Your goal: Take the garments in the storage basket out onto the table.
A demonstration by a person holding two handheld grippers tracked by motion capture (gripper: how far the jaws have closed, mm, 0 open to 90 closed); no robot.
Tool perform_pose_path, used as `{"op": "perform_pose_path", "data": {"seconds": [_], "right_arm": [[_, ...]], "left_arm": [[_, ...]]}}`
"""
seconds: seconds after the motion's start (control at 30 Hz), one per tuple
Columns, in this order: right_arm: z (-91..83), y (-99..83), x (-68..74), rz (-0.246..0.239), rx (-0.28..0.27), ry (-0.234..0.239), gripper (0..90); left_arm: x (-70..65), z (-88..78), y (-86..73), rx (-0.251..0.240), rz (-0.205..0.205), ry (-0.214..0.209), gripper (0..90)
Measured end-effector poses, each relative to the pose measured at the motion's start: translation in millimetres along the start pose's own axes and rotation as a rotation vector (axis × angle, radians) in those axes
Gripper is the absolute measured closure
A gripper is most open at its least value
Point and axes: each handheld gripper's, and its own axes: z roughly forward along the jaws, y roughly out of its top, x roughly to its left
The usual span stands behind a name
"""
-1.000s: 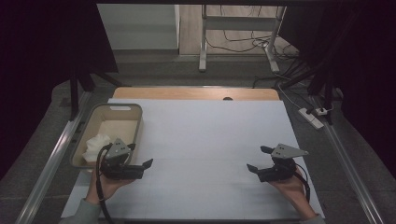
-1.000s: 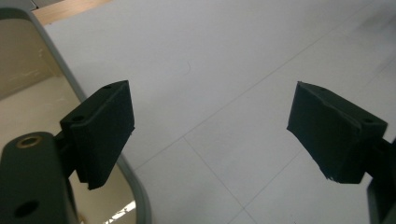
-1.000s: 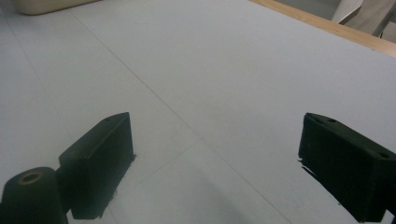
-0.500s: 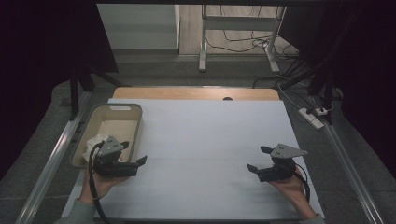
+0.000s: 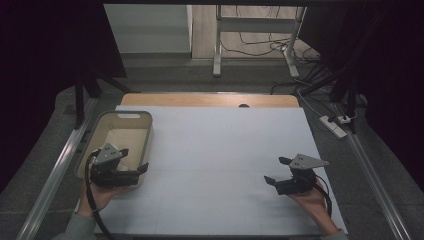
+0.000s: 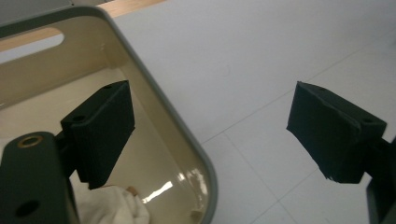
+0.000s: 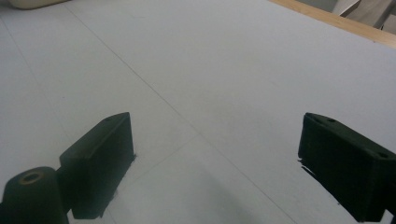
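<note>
In the high view the left tool [image 5: 135, 167] hangs over the near end of a cream plastic bin [image 5: 131, 118] that sits at about nine o'clock on the white counter [image 5: 225, 150], close to the counter's left edge. Its jaws stand wide apart with nothing between them. The left gripper view looks down past those jaws: one jaw is above the bin's inside, the other above the bare counter, and the bin's grey rounded rim [image 6: 154, 109] runs between them. A crumpled white cloth [image 6: 114, 205] lies on the bin's floor at the near end, just below the jaw that is over the bin; whether that jaw touches it cannot be told. The right tool [image 5: 276, 170] is held at about four o'clock on the counter, well apart from the bin, its jaws also spread wide and empty, low over the white surface with its faint seam lines [image 7: 154, 88].
</note>
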Motion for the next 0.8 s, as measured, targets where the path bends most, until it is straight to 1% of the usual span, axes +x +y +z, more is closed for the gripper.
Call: {"op": "perform_pose_path", "data": {"seconds": [0.03, 0.2, 0.37, 0.8], "right_arm": [[0.1, 0.1, -0.3, -0.003, 0.005, 0.003, 10.1], [0.7, -0.3, -0.5, -0.003, 0.009, 0.001, 10.1], [1.4, -0.7, -0.4, -0.003, 0.013, 0.0, 10.1], [2.9, -1.1, -0.1, -0.008, 0.024, 0.002, 10.3]], "left_arm": [[2.7, -0.1, -1.1, 0.001, -0.007, 0.008, 14.8], [6.4, -2.1, -1.8, 0.002, -0.01, 0.025, 14.8], [14.4, -4.7, -4.3, 0.004, -0.031, 0.05, 14.8], [28.5, -10.8, -8.7, 0.005, -0.066, 0.084, 14.8]]}}
